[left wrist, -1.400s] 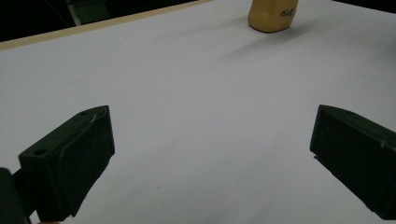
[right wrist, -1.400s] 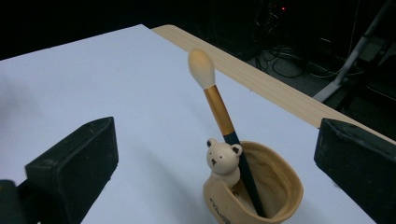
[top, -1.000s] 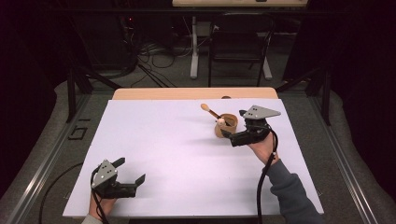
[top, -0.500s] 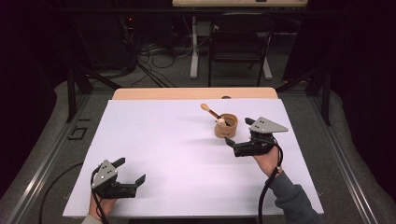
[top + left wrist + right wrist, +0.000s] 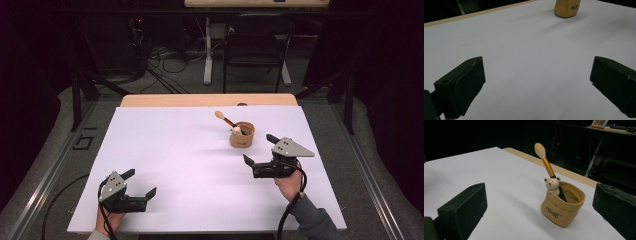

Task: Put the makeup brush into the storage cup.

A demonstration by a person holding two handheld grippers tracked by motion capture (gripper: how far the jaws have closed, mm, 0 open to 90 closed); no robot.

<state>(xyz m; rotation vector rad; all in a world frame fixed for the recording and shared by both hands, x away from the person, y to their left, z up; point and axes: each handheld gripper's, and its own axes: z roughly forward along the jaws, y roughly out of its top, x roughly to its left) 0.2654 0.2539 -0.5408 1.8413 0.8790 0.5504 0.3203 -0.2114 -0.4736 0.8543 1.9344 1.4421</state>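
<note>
A small tan pot (image 5: 242, 135) with a little bear figure on its rim stands on the white table (image 5: 190, 150) at the back right. A brush with a pale tip and gold ferrule (image 5: 545, 162) leans out of the pot (image 5: 561, 206). My right gripper (image 5: 260, 149) hovers just in front of and to the right of the pot, open, with nothing between its jaws. My left gripper (image 5: 140, 183) rests near the front left edge, open and empty. From there the pot (image 5: 567, 8) sits far off at the top of the left gripper view.
The table's wooden back edge (image 5: 207, 100) shows beyond the white sheet. A chair (image 5: 255, 45) and table legs stand on the floor behind. Metal rails (image 5: 47, 170) run along both sides of the table.
My right gripper has drawn back from the pot toward the near right and now stands apart from it. The left gripper has stayed where it was.
</note>
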